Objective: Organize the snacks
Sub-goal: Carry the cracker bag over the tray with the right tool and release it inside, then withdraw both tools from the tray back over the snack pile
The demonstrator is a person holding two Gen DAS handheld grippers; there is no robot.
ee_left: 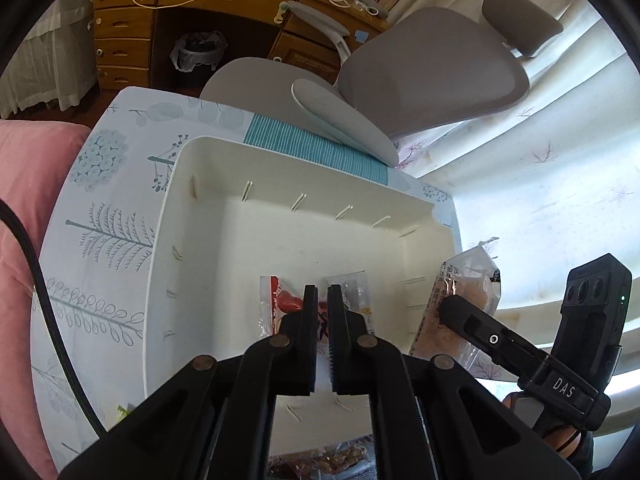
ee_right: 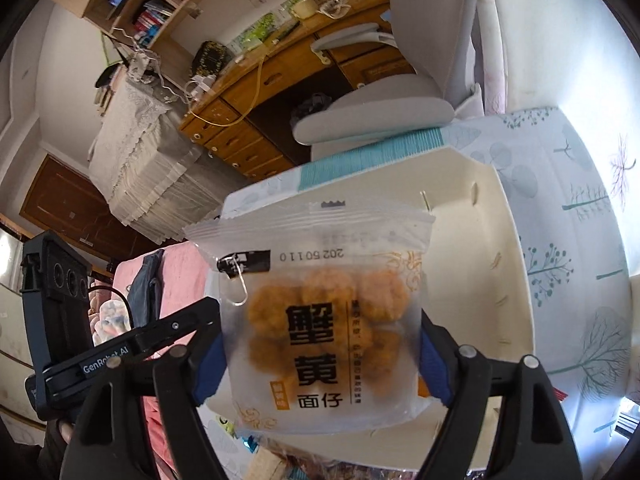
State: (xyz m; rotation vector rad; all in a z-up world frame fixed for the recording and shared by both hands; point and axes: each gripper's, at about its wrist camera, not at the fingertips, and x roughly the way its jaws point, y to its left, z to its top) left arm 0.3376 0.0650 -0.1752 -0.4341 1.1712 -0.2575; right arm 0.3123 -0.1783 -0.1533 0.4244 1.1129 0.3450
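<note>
Filling the lower middle of the right wrist view, a frosted snack bag (ee_right: pixel 326 320) of round orange puffs stands upright between the fingers of the right gripper (ee_right: pixel 320 364), whose blue pads (ee_right: pixel 208 368) sit against its two side edges; the jaws are spread wide around the bag, and whether the pads actually press it or only flank it cannot be told, since the bag hides the contact. Its bottom seam is cut off by the black finger links, and the packets below it at the frame's lower edge are too blurred to name. Behind the bag lies the white bin (ee_right: pixel 500 216), only its far wall and right side showing. In the left wrist view the left gripper (ee_left: pixel 323 296) fills the lower centre, its jaws drawn nearly together over the bin (ee_left: pixel 192 208) floor with nothing seen clamped between them. Two small packets lie on that floor, a red-and-clear one (ee_left: pixel 276 304) just left of the fingertips and a paler one (ee_left: pixel 354 292) just right, both partly hidden behind the fingers. At the right of that frame the other gripper carries the same bag (ee_left: pixel 468 300), seen dimly, just outside the bin's right wall. The bin rests on a leaf-printed tablecloth (ee_left: pixel 100 224); a grey office chair (ee_left: pixel 432 76) stands beyond, upper right, and a wooden desk (ee_left: pixel 132 8) upper left.
</note>
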